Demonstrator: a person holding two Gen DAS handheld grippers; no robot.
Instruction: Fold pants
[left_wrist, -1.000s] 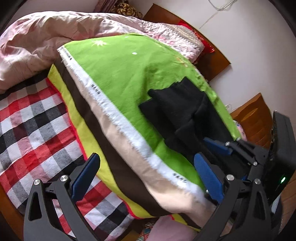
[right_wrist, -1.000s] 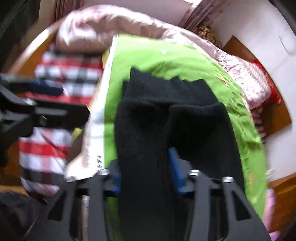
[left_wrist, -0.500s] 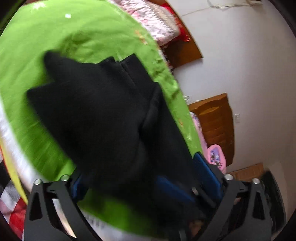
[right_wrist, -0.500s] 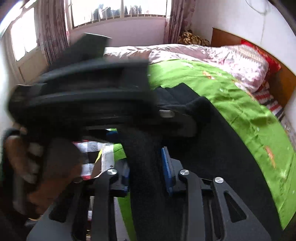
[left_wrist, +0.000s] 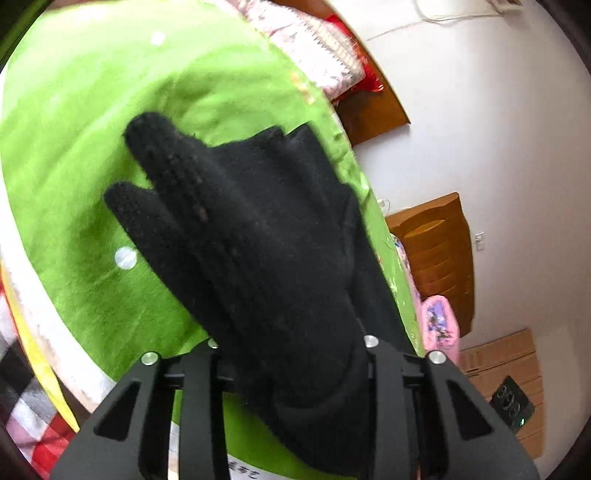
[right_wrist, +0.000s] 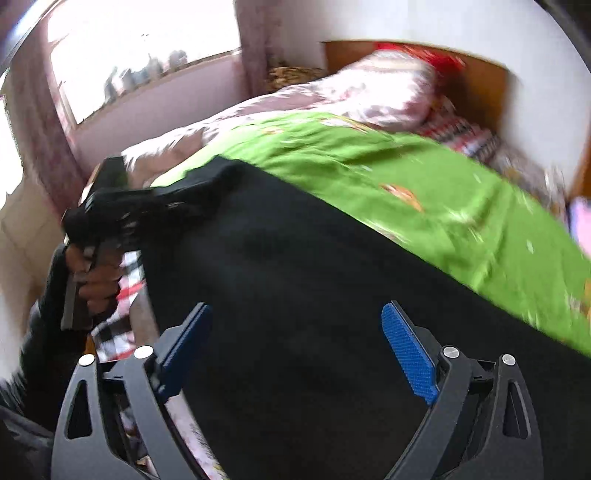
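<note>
The left gripper (left_wrist: 291, 369) has just clenched on a bunched fold of the black pants (left_wrist: 258, 236); the right gripper (right_wrist: 295, 350) has just released, fingers spread over cloth lying on the green blanket (right_wrist: 369, 162). Carry the fold across evenly; the bed's edge seems close left, open blanket beyond

Left gripper (left_wrist: 291, 354) apparently clamped; right gripper (right_wrist: 295, 347) just opened.

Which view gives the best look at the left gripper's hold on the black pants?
The left wrist view: the black pants bunch between the left gripper arms, hiding its pads. The right wrist view shows that gripper only small and blurred at the pants' far corner, behind the open right gripper.
</note>
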